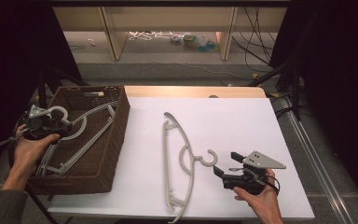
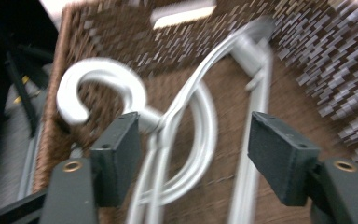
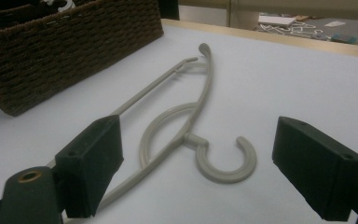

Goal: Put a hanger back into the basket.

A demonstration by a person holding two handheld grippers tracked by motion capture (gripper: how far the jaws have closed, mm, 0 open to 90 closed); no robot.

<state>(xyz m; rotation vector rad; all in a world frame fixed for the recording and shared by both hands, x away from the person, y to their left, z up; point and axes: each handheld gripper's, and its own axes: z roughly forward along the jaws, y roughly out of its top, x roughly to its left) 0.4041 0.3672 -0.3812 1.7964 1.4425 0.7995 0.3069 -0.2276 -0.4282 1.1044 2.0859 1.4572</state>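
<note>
A pale grey plastic hanger (image 1: pixel 164 158) lies flat on the white table top (image 1: pixel 233 121), its hook (image 1: pixel 209 158) pointing right. My right gripper (image 1: pixel 227 163) is open just right of that hook. In the right gripper view the hanger (image 3: pixel 200 107) lies ahead between the wide-apart jaws of the right gripper (image 3: pixel 205 158). My left gripper (image 1: pixel 65 127) is open over the left side of a brown wicker basket (image 1: pixel 121 121). More grey hangers (image 1: pixel 81 123) lie inside. In the left gripper view a hanger's hook (image 2: pixel 98 81) curls beside the left jaw, its neck inside the open left gripper (image 2: pixel 196 158).
The basket (image 3: pixel 65 46) takes up the table's left end, and its woven wall (image 2: pixel 307 56) rises close around the left gripper. A wooden strip (image 1: pixel 191 91) borders the table's far edge. Beyond it are shelving, cables and small items on the floor (image 1: pixel 191 39).
</note>
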